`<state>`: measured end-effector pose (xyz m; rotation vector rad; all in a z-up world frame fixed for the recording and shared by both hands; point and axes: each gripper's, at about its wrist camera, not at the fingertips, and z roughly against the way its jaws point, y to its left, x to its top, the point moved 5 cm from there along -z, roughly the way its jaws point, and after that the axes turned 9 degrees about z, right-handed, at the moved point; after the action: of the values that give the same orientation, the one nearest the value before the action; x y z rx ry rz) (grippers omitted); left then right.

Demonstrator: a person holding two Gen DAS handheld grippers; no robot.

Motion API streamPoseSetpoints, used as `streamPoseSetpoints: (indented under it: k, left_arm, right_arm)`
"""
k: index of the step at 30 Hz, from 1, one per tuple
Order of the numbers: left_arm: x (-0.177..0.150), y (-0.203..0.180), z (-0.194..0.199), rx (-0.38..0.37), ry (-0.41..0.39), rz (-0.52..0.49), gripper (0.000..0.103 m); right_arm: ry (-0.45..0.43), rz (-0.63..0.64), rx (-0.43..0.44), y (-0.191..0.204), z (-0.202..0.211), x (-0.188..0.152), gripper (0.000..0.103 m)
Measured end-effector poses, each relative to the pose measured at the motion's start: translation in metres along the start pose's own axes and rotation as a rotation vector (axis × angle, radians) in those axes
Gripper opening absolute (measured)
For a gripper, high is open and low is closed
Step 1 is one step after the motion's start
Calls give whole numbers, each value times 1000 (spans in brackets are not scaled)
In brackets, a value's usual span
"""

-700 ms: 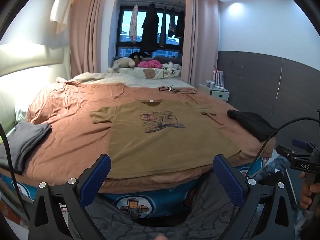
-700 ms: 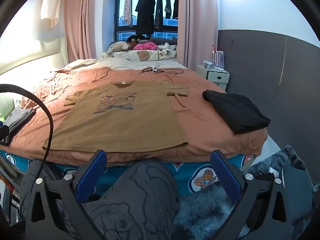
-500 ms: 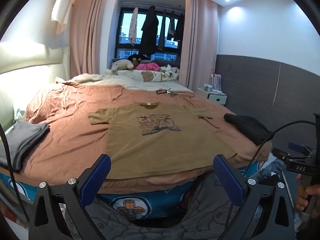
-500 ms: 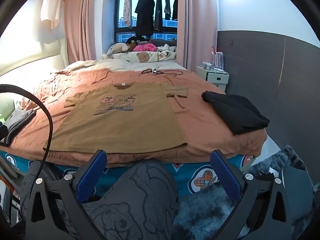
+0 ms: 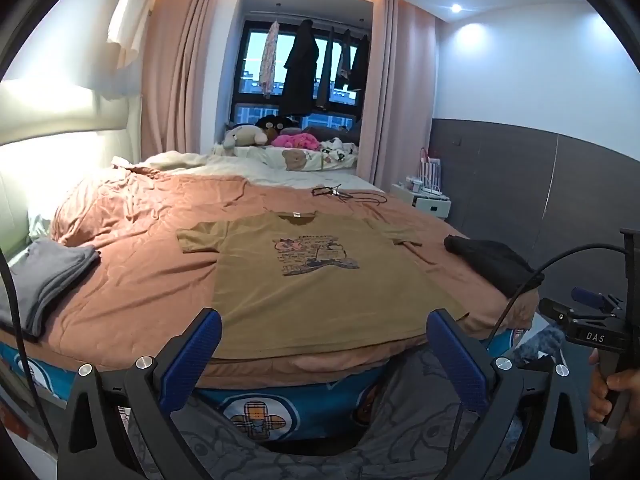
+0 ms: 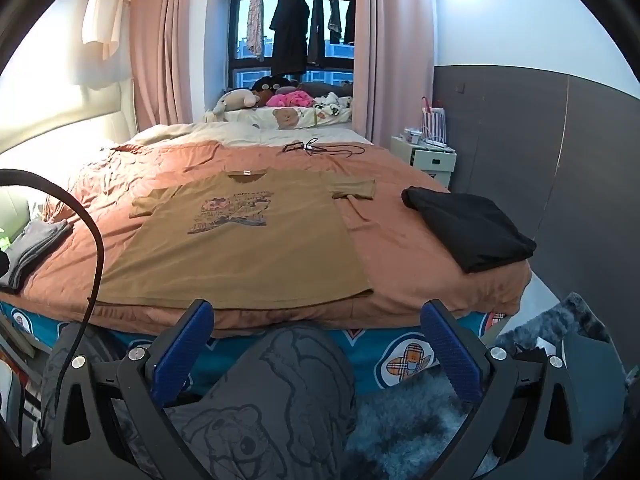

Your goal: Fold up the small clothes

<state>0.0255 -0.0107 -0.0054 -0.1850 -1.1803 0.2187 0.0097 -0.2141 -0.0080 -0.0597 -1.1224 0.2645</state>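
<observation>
At nine o'clock a folded grey cloth [image 5: 44, 276] rests on the bed [image 5: 132, 264] near its left edge. At the centre a brown t-shirt [image 5: 320, 280] lies flat and unfolded on the bed cover, print up, collar toward twelve o'clock. A folded black garment [image 6: 468, 228] sits at three o'clock near the right edge. The left gripper [image 5: 324, 344] and the right gripper [image 6: 316, 332] both hang at six o'clock short of the bed's near edge, released, jaws spread wide with nothing between them.
</observation>
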Motion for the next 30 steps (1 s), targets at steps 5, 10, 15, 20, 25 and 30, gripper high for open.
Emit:
streamPoseSetpoints:
  k: [5, 10, 15, 20, 25, 30]
  left_arm:
    - [0, 3, 2, -1, 0, 1, 103]
    - [-1, 2, 1, -2, -3, 0, 103]
    - [1, 3, 1, -2, -3, 4, 103]
    - [1, 3, 2, -4, -3, 4, 103]
    - [2, 3, 2, -2, -1, 6, 103]
    - [2, 2, 2, -2, 0, 7, 103]
  right_arm:
    - [-3, -2, -1, 1, 0, -1, 103]
    - [-1, -12, 0, -1, 1, 0, 103]
    - [-8, -18, 0, -2, 3, 3, 103]
    - [-14, -20, -8, -2, 4, 1, 103]
    - [-10, -30, -11, -3, 2, 2, 103]
    - [-10, -33, -12, -4, 2, 1, 103]
